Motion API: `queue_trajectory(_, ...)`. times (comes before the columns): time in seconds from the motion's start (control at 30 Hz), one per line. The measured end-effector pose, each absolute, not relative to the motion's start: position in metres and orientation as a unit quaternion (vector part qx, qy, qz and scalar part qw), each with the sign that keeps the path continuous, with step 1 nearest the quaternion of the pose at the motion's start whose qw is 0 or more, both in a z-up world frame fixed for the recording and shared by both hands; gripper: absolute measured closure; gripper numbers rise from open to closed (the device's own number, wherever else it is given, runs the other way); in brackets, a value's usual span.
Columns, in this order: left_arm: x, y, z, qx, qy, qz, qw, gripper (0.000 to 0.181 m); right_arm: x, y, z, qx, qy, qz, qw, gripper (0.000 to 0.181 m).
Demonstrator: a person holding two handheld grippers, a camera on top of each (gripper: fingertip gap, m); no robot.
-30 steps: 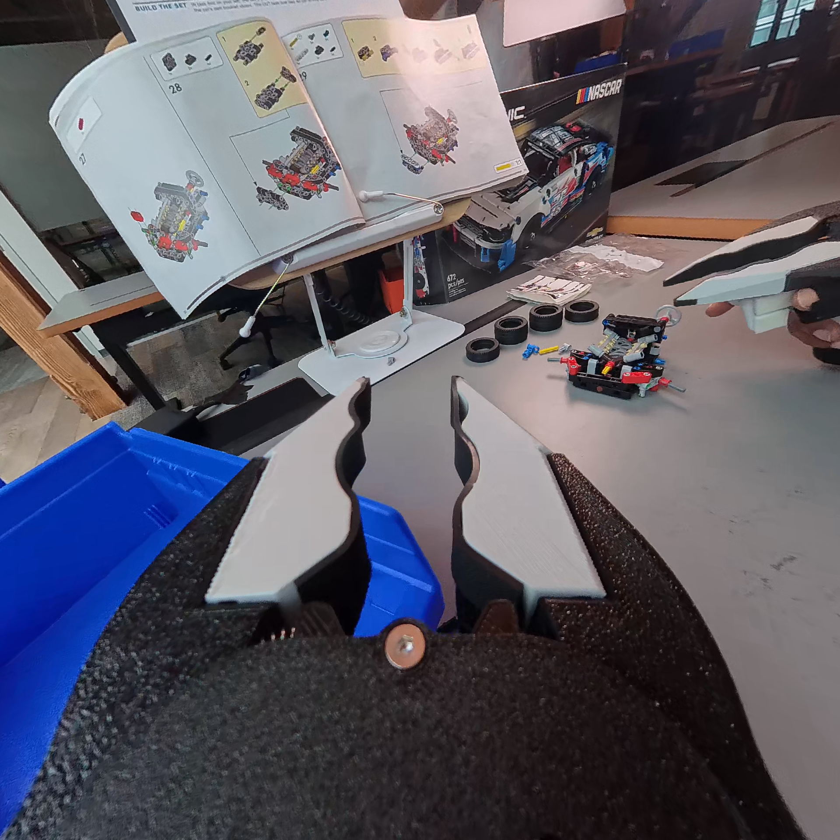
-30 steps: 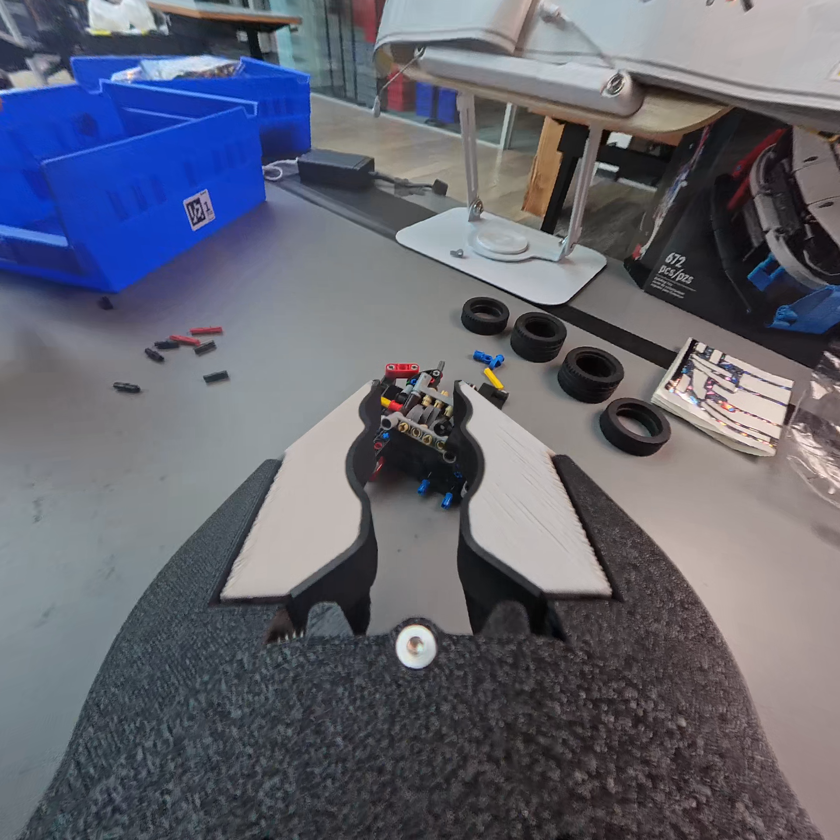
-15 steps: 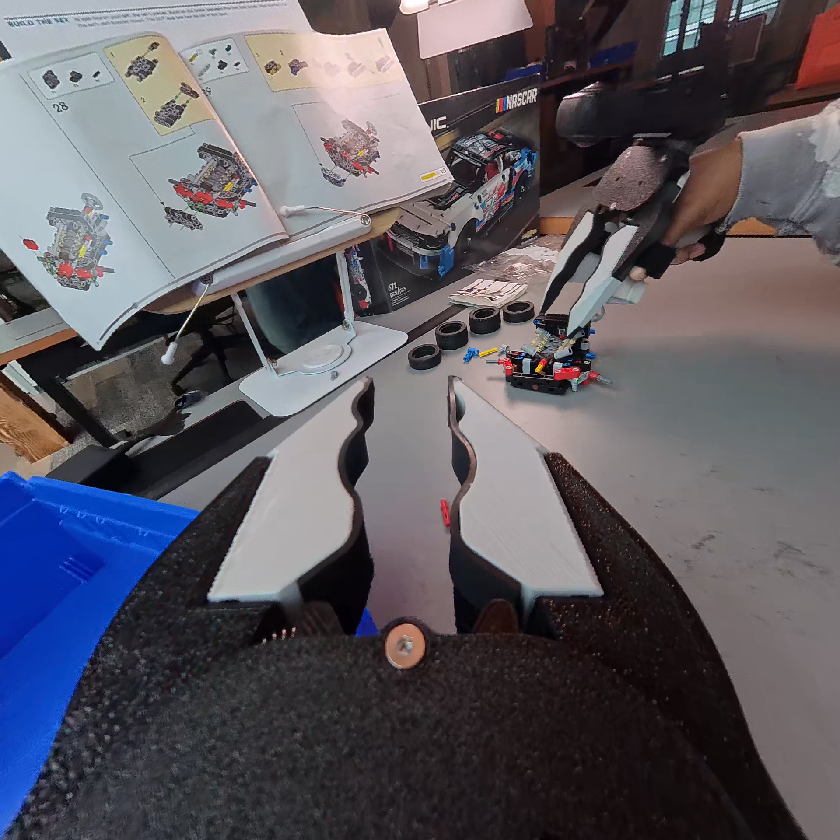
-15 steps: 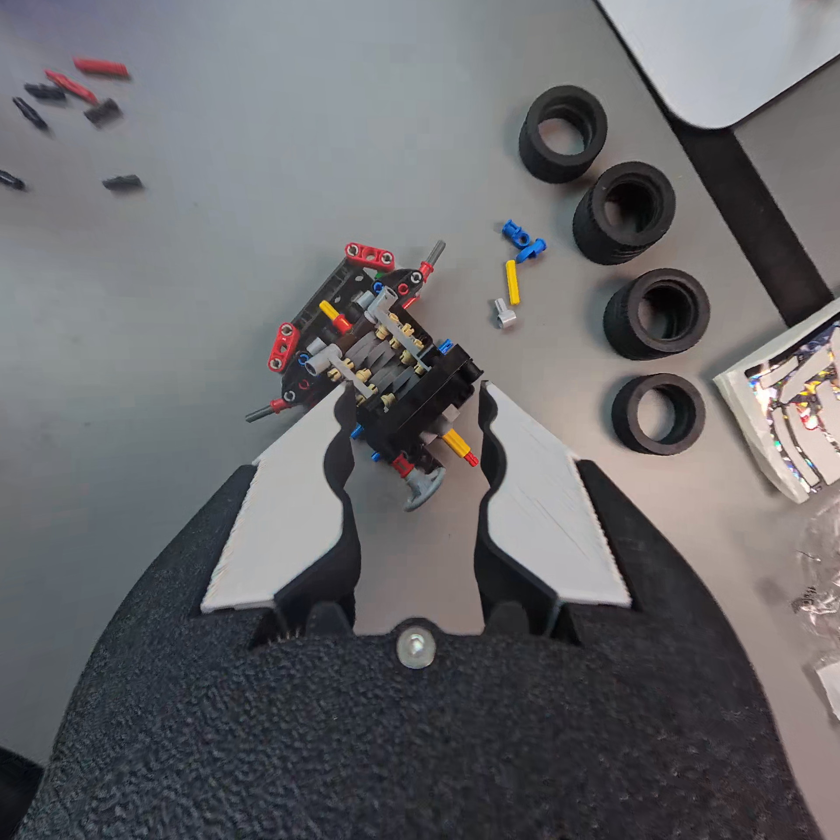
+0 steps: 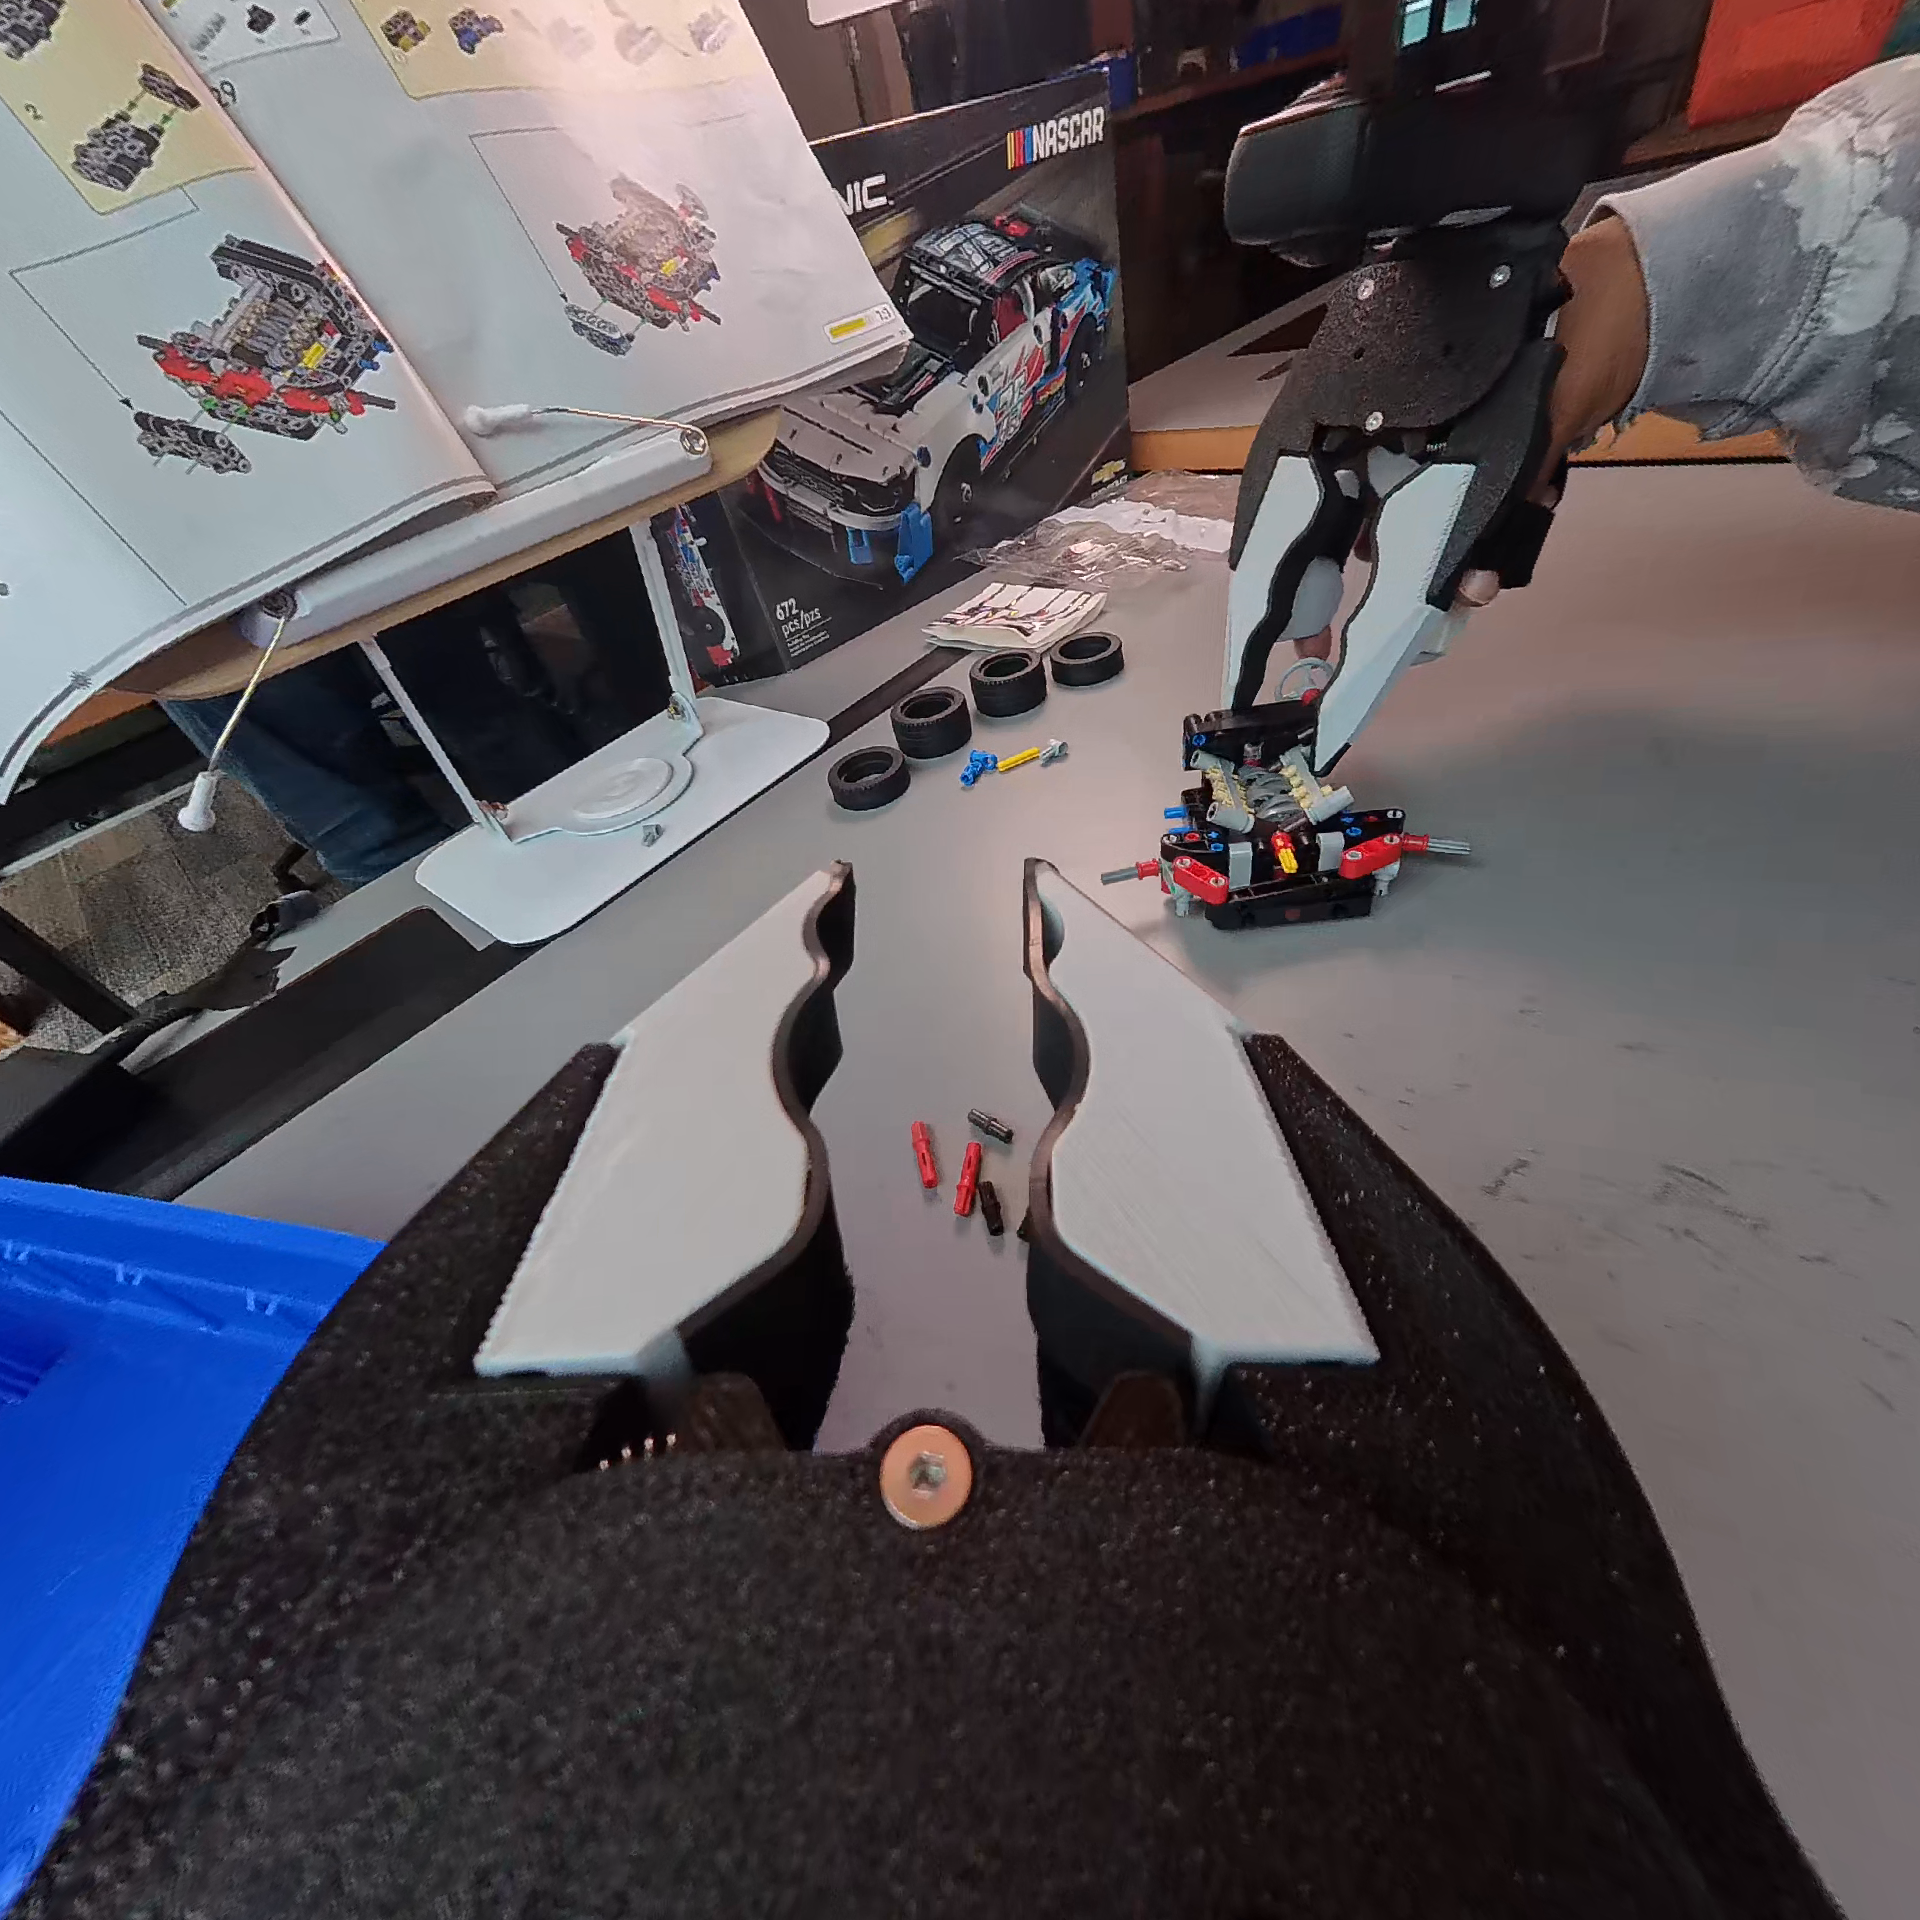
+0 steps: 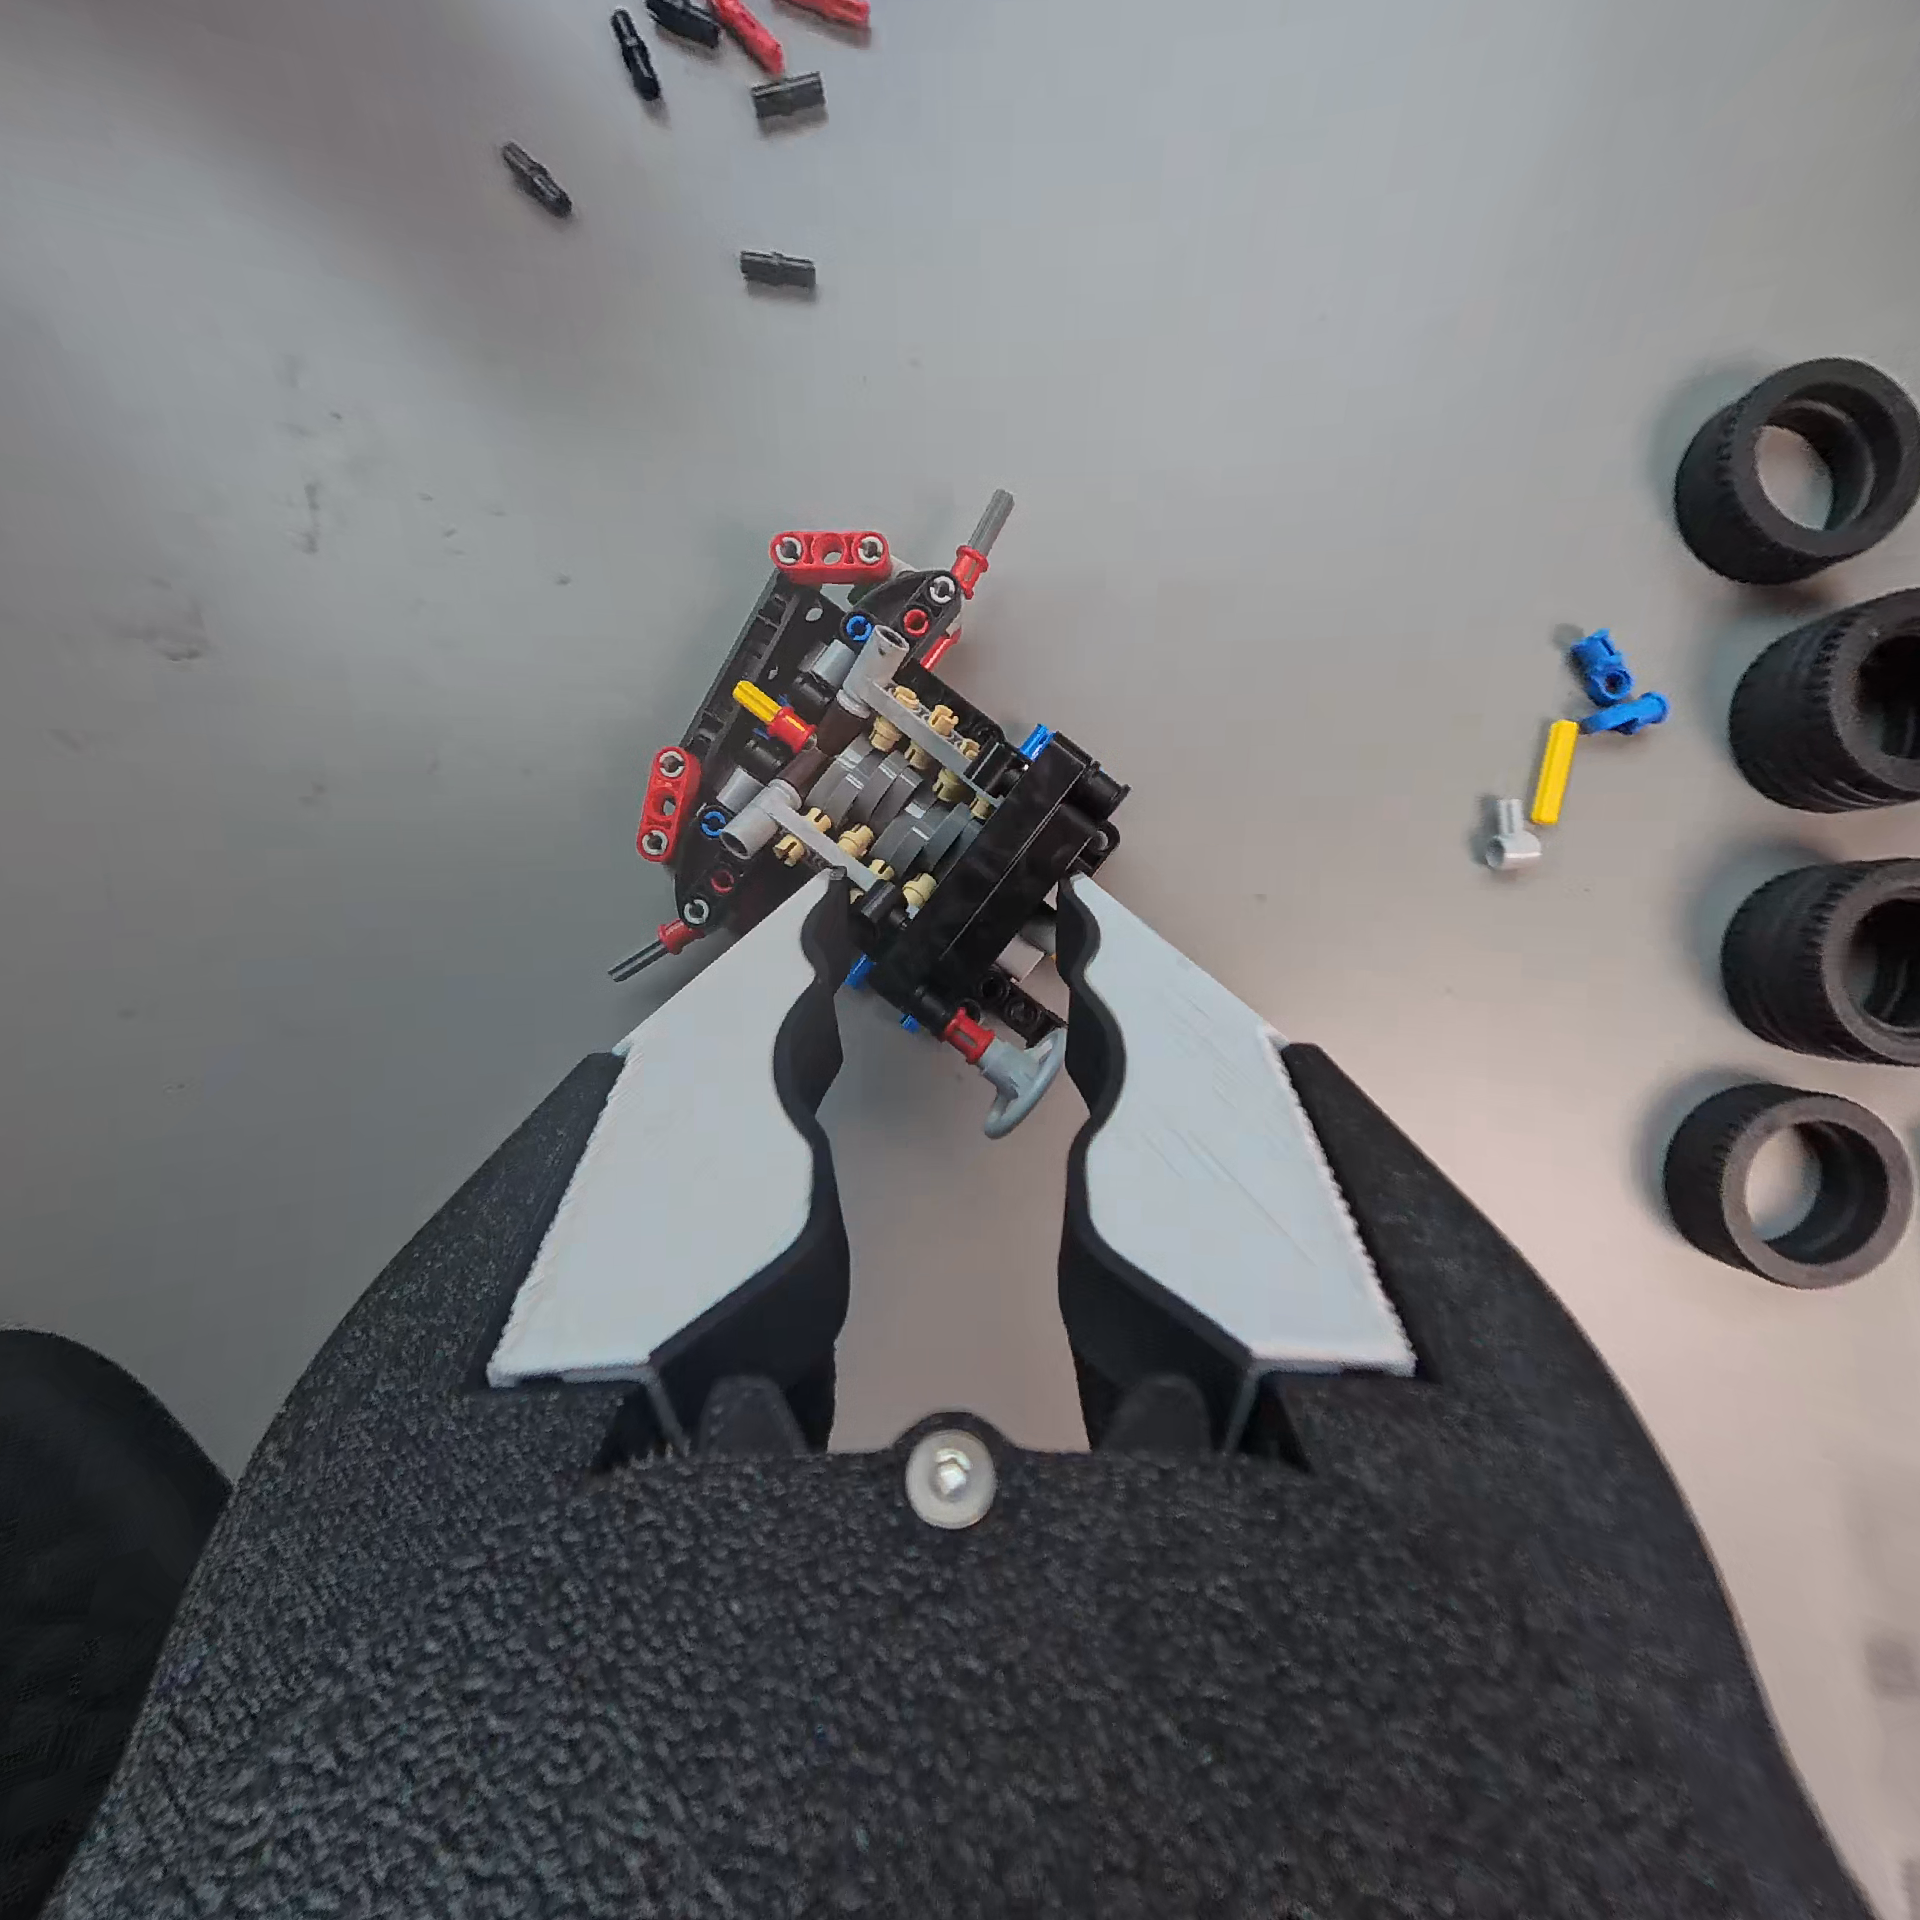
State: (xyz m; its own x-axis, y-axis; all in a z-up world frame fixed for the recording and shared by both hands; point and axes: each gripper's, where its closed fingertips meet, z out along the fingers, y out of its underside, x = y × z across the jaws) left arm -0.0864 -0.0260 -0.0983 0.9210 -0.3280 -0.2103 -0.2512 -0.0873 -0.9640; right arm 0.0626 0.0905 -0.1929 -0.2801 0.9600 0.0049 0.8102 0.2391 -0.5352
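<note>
A small brick-built car chassis (image 6: 873,769), black with red, grey and yellow parts, rests on the grey table (image 5: 1558,1143). My right gripper (image 6: 943,888) points down at it. Its fingers press on both sides of the black rear end, by the grey steering wheel (image 6: 1023,1086). The left wrist view also shows the chassis (image 5: 1278,842) and the right gripper (image 5: 1283,738), held by a hand in a pale sleeve. My left gripper (image 5: 938,883) is open and empty, low over the table. Loose red and black pins (image 5: 966,1174) lie under it, between its fingers.
Several black tyres (image 5: 925,722) (image 6: 1797,1184) lie in a row behind small blue, yellow and grey parts (image 6: 1553,774). An instruction booklet (image 5: 416,260) sits on a white stand (image 5: 623,821). A set box (image 5: 987,364) and sticker sheet (image 5: 1013,613) are behind; a blue bin (image 5: 125,1403) is at left. Some 20 cm of space lies between my two pairs of fingers.
My right gripper tipped down over the chassis, opened wider, then narrowed onto its black end. My left gripper moved right, away from the blue bin, over the loose pins.
</note>
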Motion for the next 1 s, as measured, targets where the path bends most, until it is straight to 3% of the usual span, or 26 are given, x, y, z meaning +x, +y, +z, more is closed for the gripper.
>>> queue_trajectory(0.3, -0.056, -0.026, -0.127, -0.763, 0.231, -0.082, 0.598, 0.149, 0.044, 0.037, -0.193, -0.525, -0.799, 0.242, 0.163, 0.142)
queue_trajectory(0.73, -0.019, -0.051, -0.193, -0.815, 0.337, -0.184, 0.434, 0.155, 0.033, 0.004, -0.192, -0.481, -0.823, 0.257, 0.156, 0.142)
queue_trajectory(1.0, 0.005, -0.067, -0.206, -0.795, 0.413, -0.180, 0.407, 0.149, 0.035, -0.006, -0.193, -0.442, -0.848, 0.258, 0.138, 0.142)
